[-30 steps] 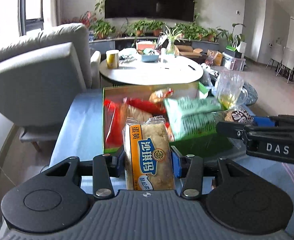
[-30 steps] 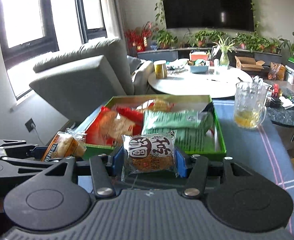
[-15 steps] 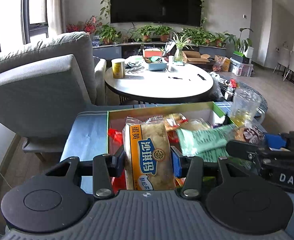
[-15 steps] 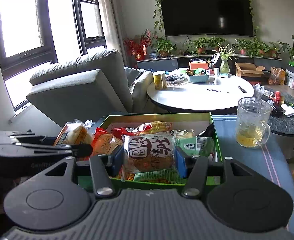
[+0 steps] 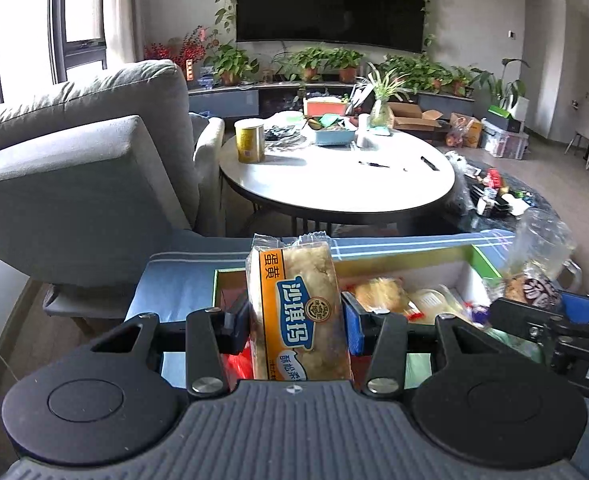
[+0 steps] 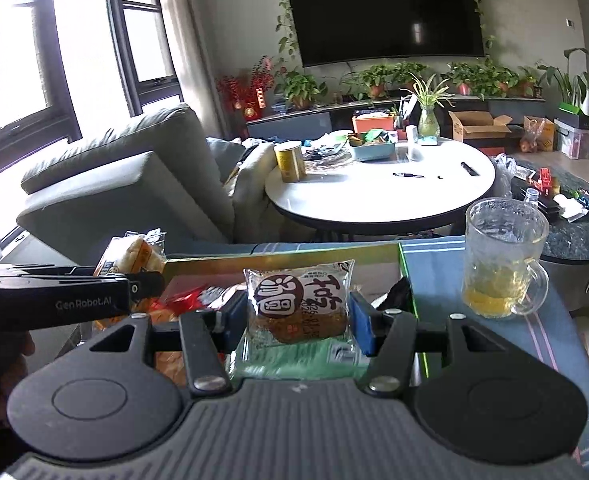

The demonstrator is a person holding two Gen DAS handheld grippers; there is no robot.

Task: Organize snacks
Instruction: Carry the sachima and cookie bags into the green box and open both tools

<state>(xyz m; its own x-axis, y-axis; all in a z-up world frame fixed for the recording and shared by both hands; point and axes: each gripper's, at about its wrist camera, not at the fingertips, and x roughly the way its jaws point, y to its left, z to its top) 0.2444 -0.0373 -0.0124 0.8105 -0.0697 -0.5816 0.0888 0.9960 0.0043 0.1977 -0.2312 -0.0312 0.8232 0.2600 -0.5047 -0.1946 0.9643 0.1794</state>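
My left gripper is shut on an orange-labelled pastry packet, held upright over the near left part of the green box. My right gripper is shut on a clear packet with a brown round cake, held above the box's near side. Inside the box lie red packets, a green packet and other snacks. Each gripper shows at the edge of the other's view, the left gripper at left and the right gripper at right.
A glass mug with yellow liquid stands on the blue striped cloth right of the box. A grey sofa is at the left. Behind is a round white table with a yellow tin.
Both grippers have moved forward over the box with their packets still held. The box and its snacks now sit lower and closer in both views.
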